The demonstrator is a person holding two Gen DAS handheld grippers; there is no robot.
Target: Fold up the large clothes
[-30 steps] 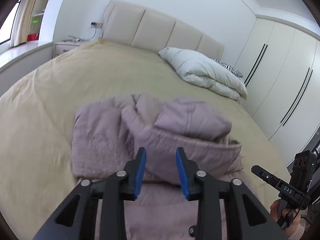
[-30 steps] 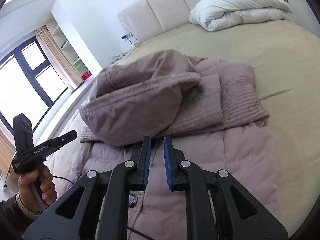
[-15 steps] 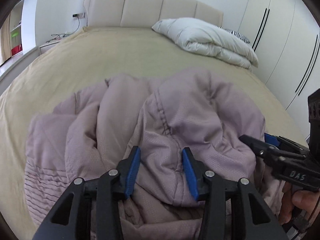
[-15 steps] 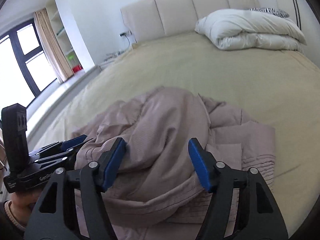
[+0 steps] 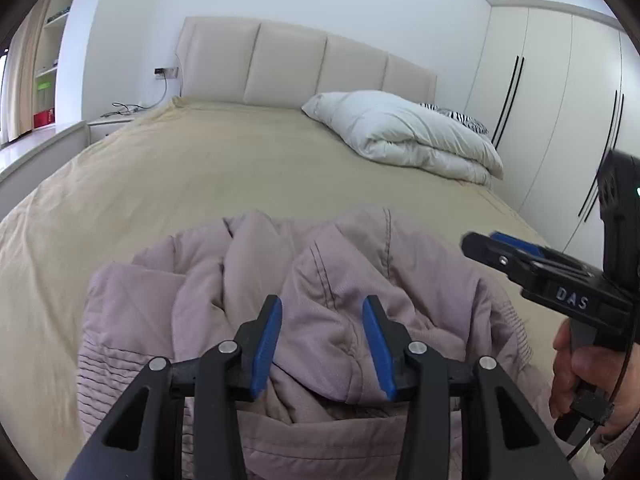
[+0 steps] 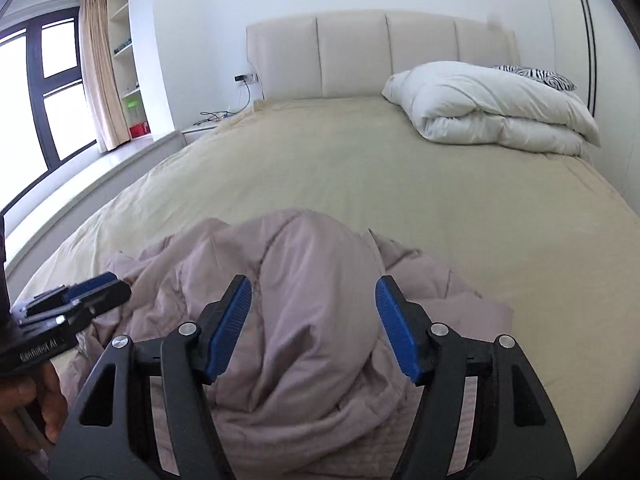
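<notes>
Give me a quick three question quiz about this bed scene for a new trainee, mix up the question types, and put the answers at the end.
1. True or false: the left tongs are shut on the mauve padded jacket.
2. Multiple choice: the folded white duvet lies A) on the floor, B) near the headboard on the bed's wardrobe side, C) under the jacket.
3. Fill in: the right tongs are ____, with the jacket's bunched fabric showing between the blue pads.

Key: 1 false, they are open. 2 B. 3 open.
</notes>
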